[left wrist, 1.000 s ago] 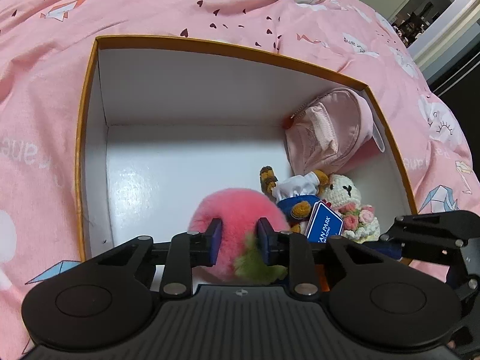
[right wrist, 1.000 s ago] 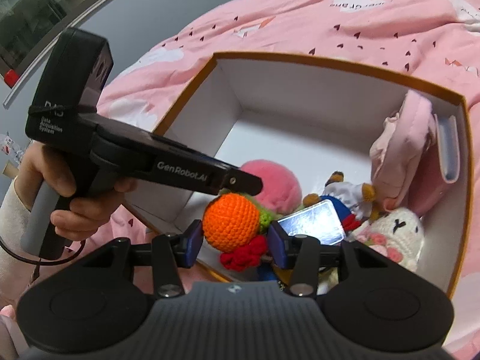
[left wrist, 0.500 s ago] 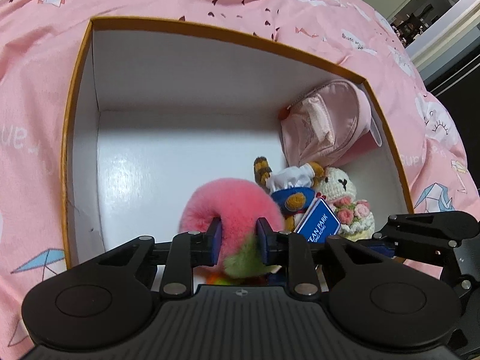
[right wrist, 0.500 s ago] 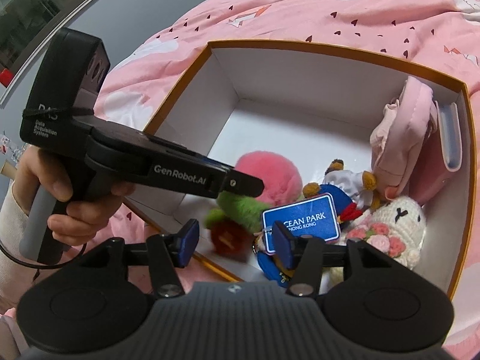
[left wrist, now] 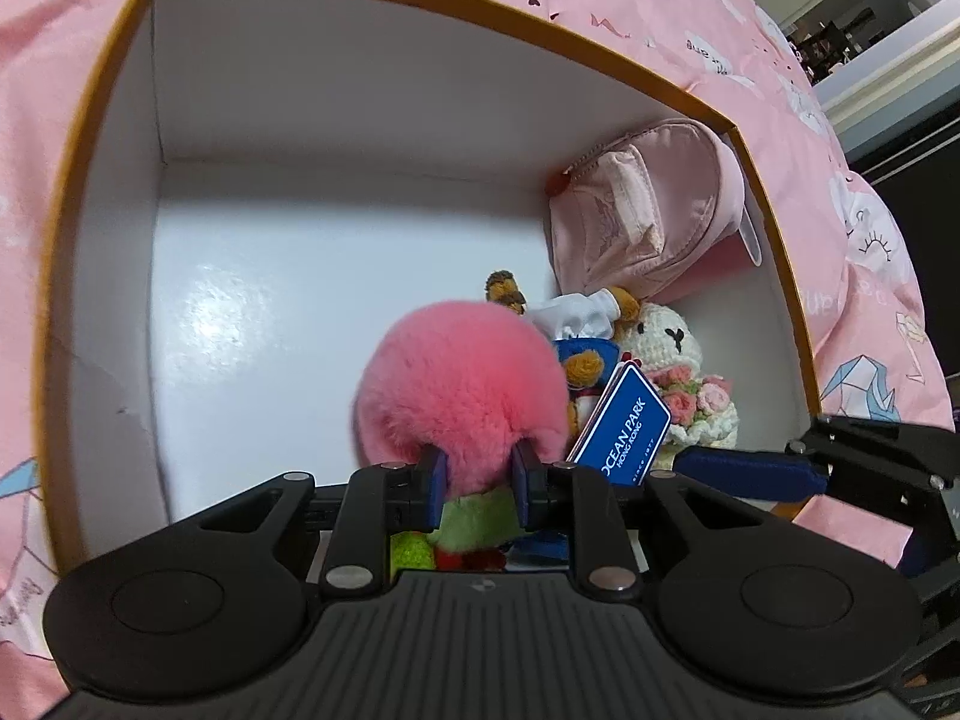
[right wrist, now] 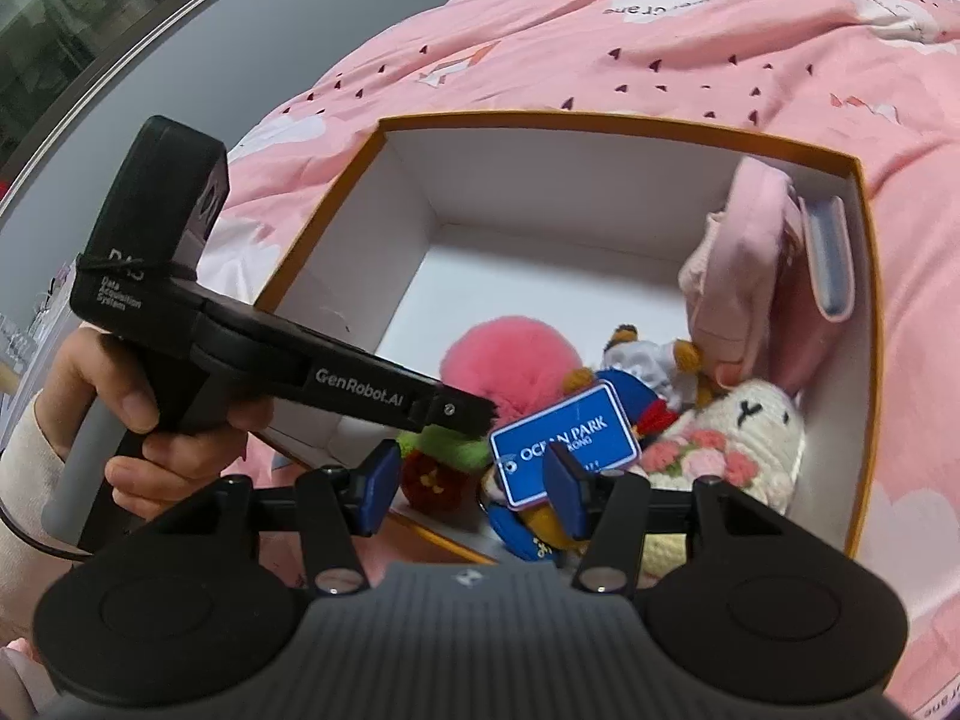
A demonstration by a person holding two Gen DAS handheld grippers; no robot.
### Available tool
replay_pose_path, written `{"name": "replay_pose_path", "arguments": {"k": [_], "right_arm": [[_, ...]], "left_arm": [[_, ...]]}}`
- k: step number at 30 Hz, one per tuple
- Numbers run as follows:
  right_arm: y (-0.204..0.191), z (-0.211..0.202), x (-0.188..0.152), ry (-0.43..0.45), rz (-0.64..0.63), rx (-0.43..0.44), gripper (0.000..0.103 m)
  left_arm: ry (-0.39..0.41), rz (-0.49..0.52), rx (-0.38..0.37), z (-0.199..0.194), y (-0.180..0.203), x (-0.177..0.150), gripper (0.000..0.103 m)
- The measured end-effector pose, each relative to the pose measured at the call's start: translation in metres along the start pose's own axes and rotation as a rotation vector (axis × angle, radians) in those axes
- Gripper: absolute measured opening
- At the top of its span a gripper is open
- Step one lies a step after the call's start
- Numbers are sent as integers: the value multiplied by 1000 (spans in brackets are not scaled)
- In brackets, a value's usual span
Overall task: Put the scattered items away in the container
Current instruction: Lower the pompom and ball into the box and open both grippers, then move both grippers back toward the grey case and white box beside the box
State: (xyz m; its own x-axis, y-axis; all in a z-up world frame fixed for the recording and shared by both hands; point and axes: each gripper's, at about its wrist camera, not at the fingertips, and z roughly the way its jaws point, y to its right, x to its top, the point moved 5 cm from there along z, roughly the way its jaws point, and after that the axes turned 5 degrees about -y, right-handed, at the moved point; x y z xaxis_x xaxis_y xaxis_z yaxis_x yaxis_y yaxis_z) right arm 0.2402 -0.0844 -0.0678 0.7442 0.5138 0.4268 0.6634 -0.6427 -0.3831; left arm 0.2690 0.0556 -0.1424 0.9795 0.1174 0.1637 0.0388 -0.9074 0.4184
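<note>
Now pink plush between left tool fingers, inside box.

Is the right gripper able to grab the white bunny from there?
Probably yes. The right gripper is open and empty, and the white bunny lies uncovered just ahead to its right. The blue Ocean Park tag hangs nearby and might get pinched too.

A blue tag with a white border, low in the middle of the right wrist view, reads "OCEAN PARK" with a smaller line beneath that is partly covered. In the left wrist view the same blue tag stands tilted, right of centre, reading "OCEAN PARK HONG KONG". The left hand-held gripper, at centre left, carries "GenRobot.AI" on its arm and "Data Acquisition System" on its housing. The pink bedspread shows mirrored lettering, unreadable.
</note>
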Motion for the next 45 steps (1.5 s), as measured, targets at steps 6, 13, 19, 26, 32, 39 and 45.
{"name": "replay_pose_path", "arguments": {"k": [6,13,19,26,32,39,45], "right_arm": [[8,-6,-5,20,15,-43,56],[11,-13,-8,47,23,-77,56],[10,-20,-14,70,12,-111,62],[6,-32,-20,131,1,-132,69],[0,-38,-25,165,1,-124,74],[-14,-44,-34,216,-33,-186,76],[-17,-54,-47,254,-7,-226,76]], "left_arm": [[-3,19,9,4,7,1,24],[22,40,62,2,11,-1,25],[47,38,101,-7,10,-1,40],[134,55,159,-25,19,-8,49],[282,108,235,-54,35,-20,49],[392,179,276,-80,56,-36,49],[426,210,261,-90,68,-54,49]]}}
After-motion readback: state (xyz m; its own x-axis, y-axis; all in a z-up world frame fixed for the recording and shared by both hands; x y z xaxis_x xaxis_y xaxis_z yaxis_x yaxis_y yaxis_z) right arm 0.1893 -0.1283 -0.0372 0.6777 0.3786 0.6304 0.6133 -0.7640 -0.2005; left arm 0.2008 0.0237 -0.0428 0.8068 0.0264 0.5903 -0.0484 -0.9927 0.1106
